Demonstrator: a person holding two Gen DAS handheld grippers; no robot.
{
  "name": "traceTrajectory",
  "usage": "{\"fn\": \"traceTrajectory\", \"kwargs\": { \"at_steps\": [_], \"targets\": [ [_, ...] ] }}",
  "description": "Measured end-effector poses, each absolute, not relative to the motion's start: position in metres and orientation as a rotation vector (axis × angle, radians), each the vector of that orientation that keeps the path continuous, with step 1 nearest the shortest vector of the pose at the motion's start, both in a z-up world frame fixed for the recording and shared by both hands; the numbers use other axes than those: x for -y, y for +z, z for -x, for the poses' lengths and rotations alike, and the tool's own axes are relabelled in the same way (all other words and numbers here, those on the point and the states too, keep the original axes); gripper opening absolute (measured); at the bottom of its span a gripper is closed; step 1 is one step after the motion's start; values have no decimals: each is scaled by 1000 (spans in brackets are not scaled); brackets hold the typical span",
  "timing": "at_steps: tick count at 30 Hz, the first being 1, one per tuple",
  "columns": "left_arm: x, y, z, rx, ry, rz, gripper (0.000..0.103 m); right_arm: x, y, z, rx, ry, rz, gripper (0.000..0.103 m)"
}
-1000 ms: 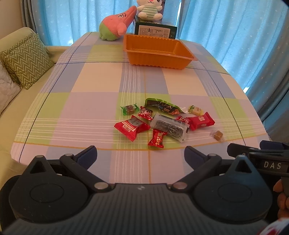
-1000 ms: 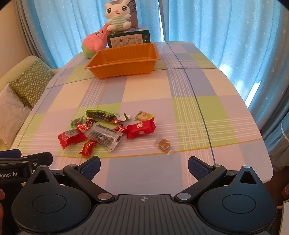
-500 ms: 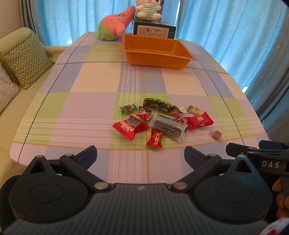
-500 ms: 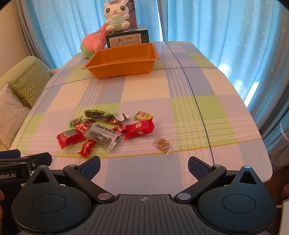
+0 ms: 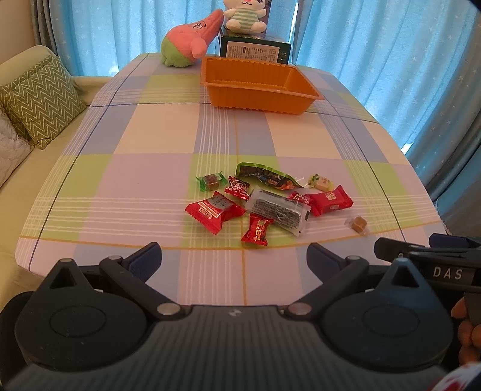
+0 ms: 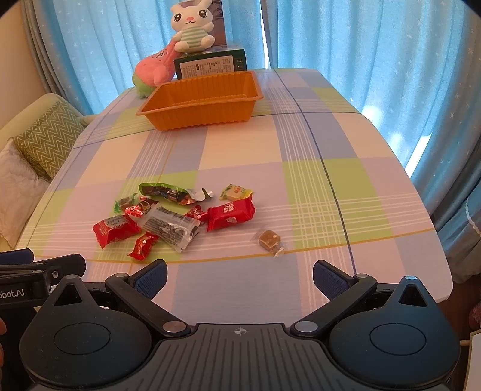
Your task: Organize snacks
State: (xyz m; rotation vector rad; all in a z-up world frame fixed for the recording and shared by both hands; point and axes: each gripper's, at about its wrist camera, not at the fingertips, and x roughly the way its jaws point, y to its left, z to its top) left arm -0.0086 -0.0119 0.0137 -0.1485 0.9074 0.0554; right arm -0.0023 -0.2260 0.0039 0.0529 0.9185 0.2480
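1. My left tool [image 5: 234,255] hangs over the near edge of the surface [image 5: 156,144], fingers spread wide with nothing between them.
2. My right tool [image 6: 239,275] sits the same way beside it, fingers wide apart and empty; its body shows at 3 o'clock in the left wrist view.
3. The snack pile [image 5: 270,201] lies at 12 o'clock from the left tool, on the near half of the checked cloth, well apart from both tools.
4. In that pile, a clear packet with a dark bar [image 5: 278,210] lies in the middle, with a red packet [image 5: 215,210] at its 9 o'clock and another red packet [image 5: 329,200] at its 3 o'clock.
5. A small red candy [image 5: 258,230] lies nearest to me, and a green pouch [image 5: 264,177] lies along the far side of the pile.
6. A brown caramel in clear wrap [image 6: 270,238] lies alone, at 12 o'clock from the right tool, apart from the pile.
7. The orange tray [image 5: 258,100] stands empty at the far end of the surface, at 12 o'clock beyond the snacks.
8. Behind the tray, I see a green box [image 5: 254,52], a pink plush [image 5: 191,40] and a white bunny plush [image 6: 192,25].
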Motion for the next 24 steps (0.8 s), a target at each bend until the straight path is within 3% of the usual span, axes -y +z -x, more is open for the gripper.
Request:
{"fn": "traceTrajectory", "kwargs": {
  "at_steps": [24],
  "targets": [
    [11,12,9,-913,51,158,101,225,2,3,-922,249,-49,103]
  ]
}}
